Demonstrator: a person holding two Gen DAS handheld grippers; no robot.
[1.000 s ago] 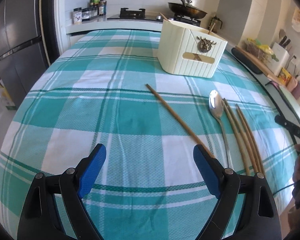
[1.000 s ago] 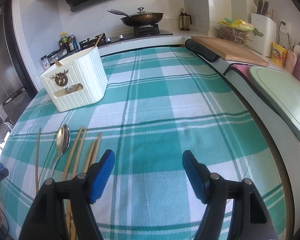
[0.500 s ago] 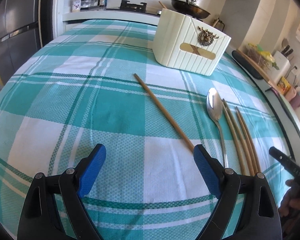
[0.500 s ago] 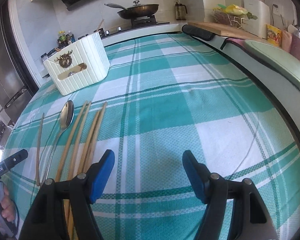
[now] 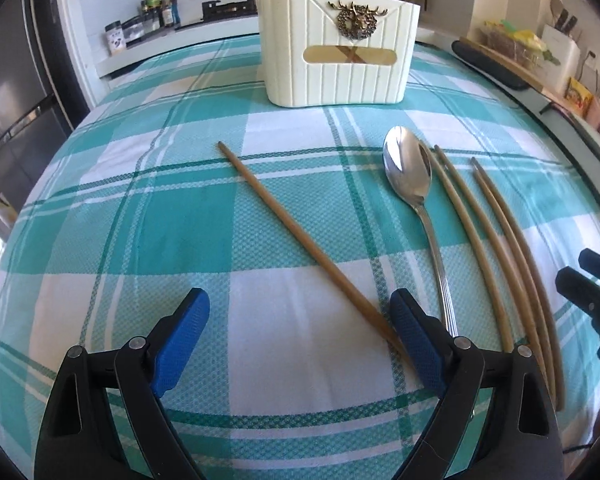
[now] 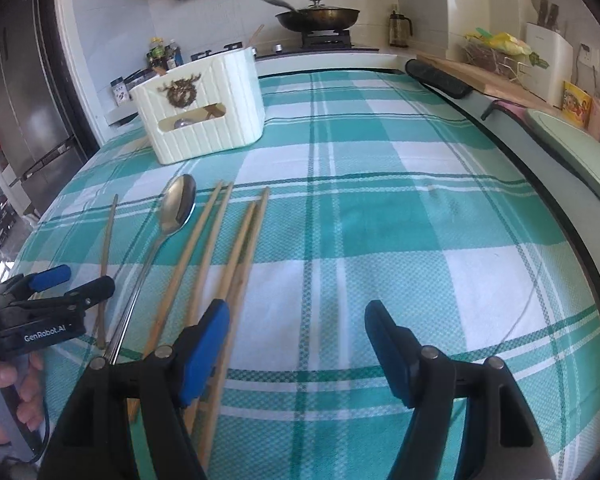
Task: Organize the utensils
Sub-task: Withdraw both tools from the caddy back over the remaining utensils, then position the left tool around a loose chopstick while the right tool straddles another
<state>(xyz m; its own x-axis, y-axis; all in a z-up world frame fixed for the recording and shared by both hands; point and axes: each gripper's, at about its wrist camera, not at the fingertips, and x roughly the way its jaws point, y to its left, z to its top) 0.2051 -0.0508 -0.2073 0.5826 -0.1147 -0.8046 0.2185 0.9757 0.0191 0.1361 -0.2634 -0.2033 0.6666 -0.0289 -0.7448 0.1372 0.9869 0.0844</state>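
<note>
A lone wooden chopstick [image 5: 300, 236] lies slantwise on the teal checked cloth, its near end beside the right finger of my open left gripper [image 5: 300, 312]. Right of it lie a steel spoon [image 5: 408, 172] and several more chopsticks [image 5: 500, 240] side by side. The cream utensil holder [image 5: 336, 52] stands behind them with utensils inside. In the right wrist view my right gripper [image 6: 296, 316] is open and empty, its left finger over the near ends of the chopsticks [image 6: 220, 248]. The spoon [image 6: 176, 208], the holder [image 6: 204, 112] and the left gripper [image 6: 84, 278] show further left.
A stove with a wok [image 6: 316, 16] and bottles [image 5: 160, 4] lines the back counter. A cutting board [image 6: 480, 76], a knife block [image 6: 548, 56] and a green board [image 6: 572, 140] sit on the right. A dark fridge [image 5: 8, 80] stands left. A person's hand [image 6: 4, 380] holds the left gripper.
Both grippers have come forward and lower toward the cloth, so the utensils look larger and nearer. The left view has swung to face the holder. Both stay open.
</note>
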